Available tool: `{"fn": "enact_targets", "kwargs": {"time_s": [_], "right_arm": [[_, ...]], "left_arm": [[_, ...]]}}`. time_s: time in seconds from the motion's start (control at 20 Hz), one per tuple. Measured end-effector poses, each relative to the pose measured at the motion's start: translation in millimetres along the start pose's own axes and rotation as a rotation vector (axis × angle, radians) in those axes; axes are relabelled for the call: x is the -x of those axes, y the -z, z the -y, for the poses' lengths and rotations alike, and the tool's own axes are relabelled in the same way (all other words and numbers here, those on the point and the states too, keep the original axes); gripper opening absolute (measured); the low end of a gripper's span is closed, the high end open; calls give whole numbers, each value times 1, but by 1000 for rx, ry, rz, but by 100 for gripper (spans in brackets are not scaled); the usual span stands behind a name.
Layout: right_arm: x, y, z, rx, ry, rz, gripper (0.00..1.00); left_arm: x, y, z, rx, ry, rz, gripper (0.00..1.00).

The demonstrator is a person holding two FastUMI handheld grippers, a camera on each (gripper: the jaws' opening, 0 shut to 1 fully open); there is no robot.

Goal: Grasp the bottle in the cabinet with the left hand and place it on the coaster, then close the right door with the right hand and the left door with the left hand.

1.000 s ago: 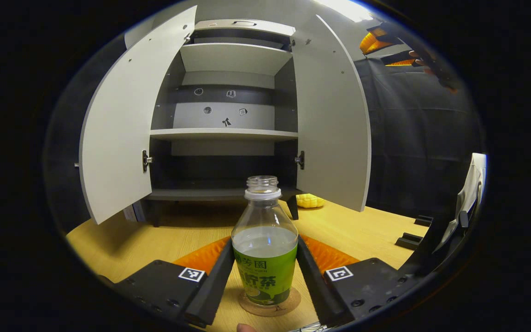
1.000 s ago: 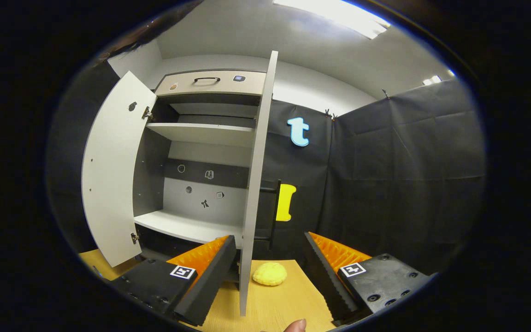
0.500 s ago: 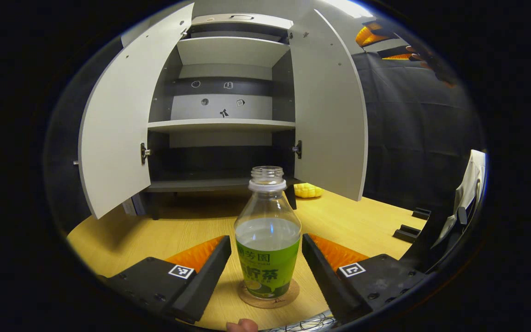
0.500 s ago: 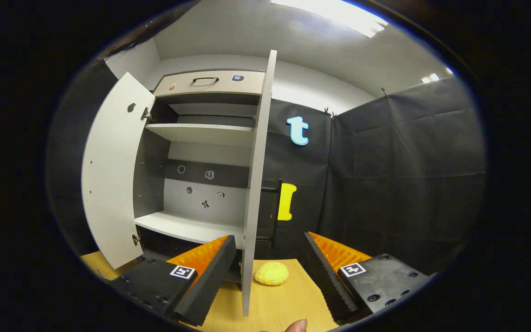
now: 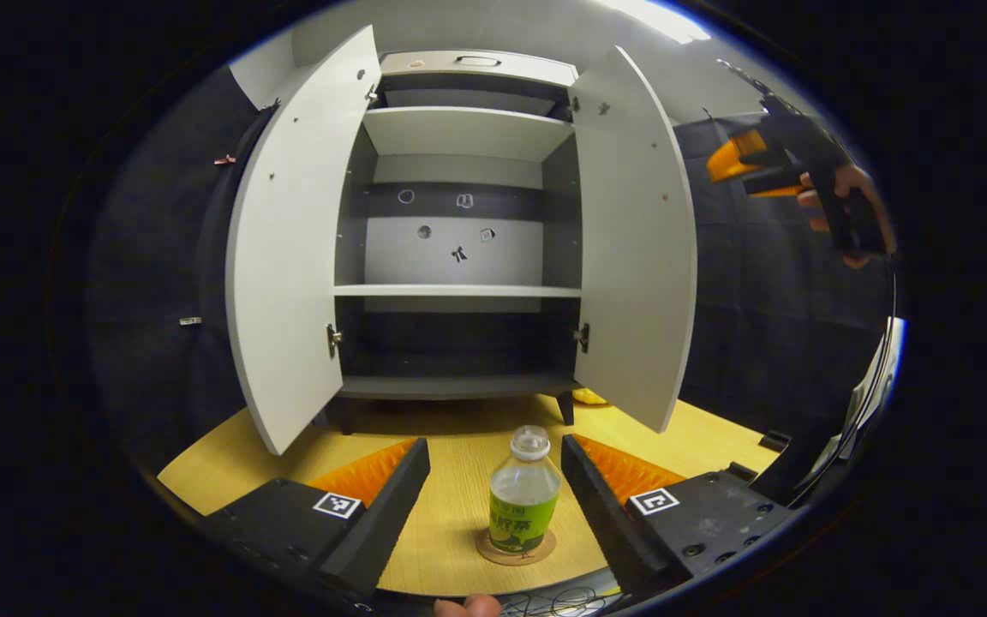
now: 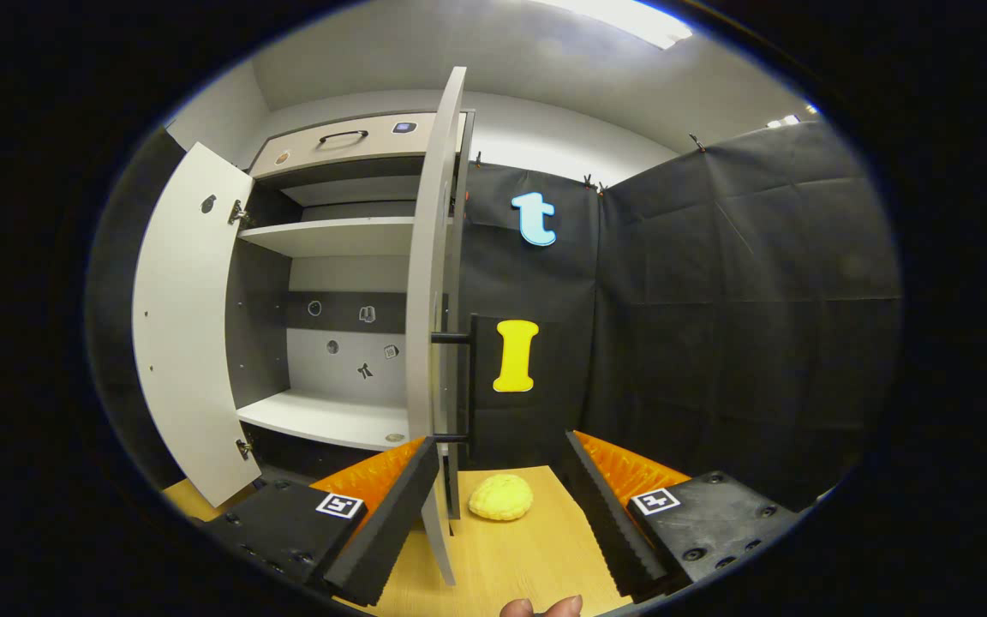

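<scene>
In the left gripper view, the light wooden table (image 5: 228, 463) fills the lower part, with black cloth walls behind it and a white ceiling with one lamp at 1 o'clock. One tall grey cabinet (image 5: 459, 223) stands at the far side of the table, and both its doors are wide open: the left door (image 5: 296, 257) at 10 o'clock and the right door (image 5: 639, 248) at 2 o'clock. I count two light shelves inside, and they carry nothing. One clear plastic bottle with a green label (image 5: 524, 501) stands upright on one round cork coaster (image 5: 515, 551) at 6 o'clock, between the fingers of the left gripper (image 5: 493, 506) but apart from both, so this gripper is released and holds nothing. There is free table on both sides of the bottle and in front of the cabinet feet. At 2 o'clock the other gripper is held high in a hand (image 5: 845, 210), near the outer side of the right door. In the right gripper view, the right door (image 6: 433, 300) is seen by its edge, with one dark bar handle (image 6: 459, 377) on its outer face. The right gripper (image 6: 502, 506) is spread wide and grasps nothing; the door's lower edge is just beside its left finger, and whether they touch I cannot tell. One yellow lumpy soft object (image 6: 501, 498) lies on the table between the fingers, farther away.
</scene>
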State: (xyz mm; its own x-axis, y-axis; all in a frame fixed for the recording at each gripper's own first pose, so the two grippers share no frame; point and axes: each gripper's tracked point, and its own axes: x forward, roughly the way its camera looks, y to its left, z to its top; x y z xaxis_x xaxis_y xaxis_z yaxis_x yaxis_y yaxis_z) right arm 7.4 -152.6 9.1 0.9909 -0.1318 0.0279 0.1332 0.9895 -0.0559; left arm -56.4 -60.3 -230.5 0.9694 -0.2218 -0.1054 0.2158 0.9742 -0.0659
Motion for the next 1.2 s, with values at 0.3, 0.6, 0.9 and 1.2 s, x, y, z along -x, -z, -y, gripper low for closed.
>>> {"fn": "enact_targets", "kwargs": {"time_s": [0.3, 0.6, 0.9, 1.2], "right_arm": [[-39, 1, 19, -53, -7, -43, 97], [-58, 6, 12, -72, -29, -63, 98], [-56, 8, 8, -120, -38, -65, 97], [-49, 10, -18, -165, -68, -71, 97]], "left_arm": [[3, -93, -30, -9, -74, 73, 98], [4, -136, -59, -38, -125, 72, 98], [15, -145, -74, -43, -132, 75, 98], [20, -148, -92, -26, -150, 80, 98]]}}
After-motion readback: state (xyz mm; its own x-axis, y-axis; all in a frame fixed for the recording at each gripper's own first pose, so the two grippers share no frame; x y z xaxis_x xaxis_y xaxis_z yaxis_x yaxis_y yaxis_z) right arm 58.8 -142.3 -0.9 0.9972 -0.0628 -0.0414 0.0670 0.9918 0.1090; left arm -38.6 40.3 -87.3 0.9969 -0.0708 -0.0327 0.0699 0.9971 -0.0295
